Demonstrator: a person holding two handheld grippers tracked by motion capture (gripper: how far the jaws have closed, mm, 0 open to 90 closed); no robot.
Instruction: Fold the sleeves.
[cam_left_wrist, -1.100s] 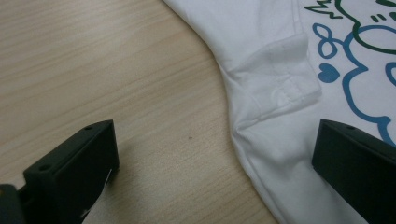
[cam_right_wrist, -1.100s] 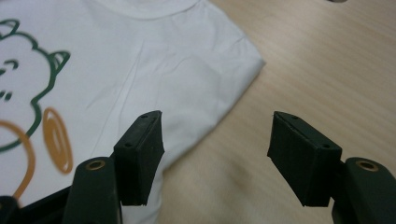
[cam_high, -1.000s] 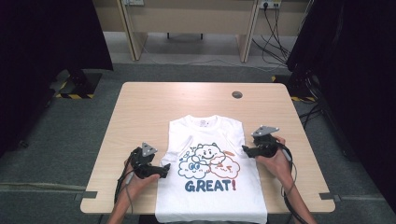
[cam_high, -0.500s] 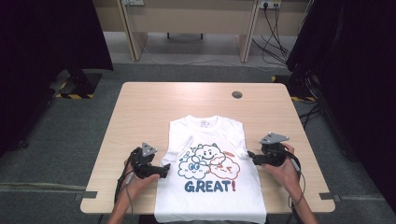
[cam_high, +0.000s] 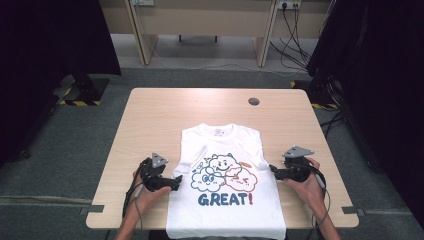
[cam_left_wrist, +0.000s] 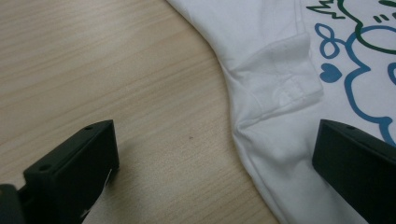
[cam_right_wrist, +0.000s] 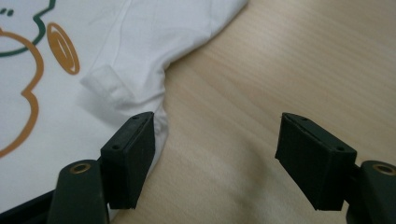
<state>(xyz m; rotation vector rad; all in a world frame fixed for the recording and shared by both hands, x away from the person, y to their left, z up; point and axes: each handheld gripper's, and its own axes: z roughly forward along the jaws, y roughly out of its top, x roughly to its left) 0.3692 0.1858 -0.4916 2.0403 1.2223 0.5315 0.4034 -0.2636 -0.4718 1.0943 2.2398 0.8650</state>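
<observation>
A white T-shirt with cartoon clouds and the word GREAT! lies flat on the wooden table, sleeves tucked in, hem over the near edge. My left gripper is open at the shirt's left side. In the left gripper view one jaw hovers over bare wood and the other over the shirt, beside a folded sleeve. My right gripper is open at the shirt's right edge. In the right gripper view its left jaw is at the shirt's edge and the other over wood.
A round cable hole sits near the table's far right. Bare wood stretches beyond the collar and on both sides of the shirt. Behind the table stand desks, floor cables and dark curtains.
My right gripper has drawn back toward the near edge and slightly right, along the shirt's right side. The left gripper and the shirt have stayed put.
</observation>
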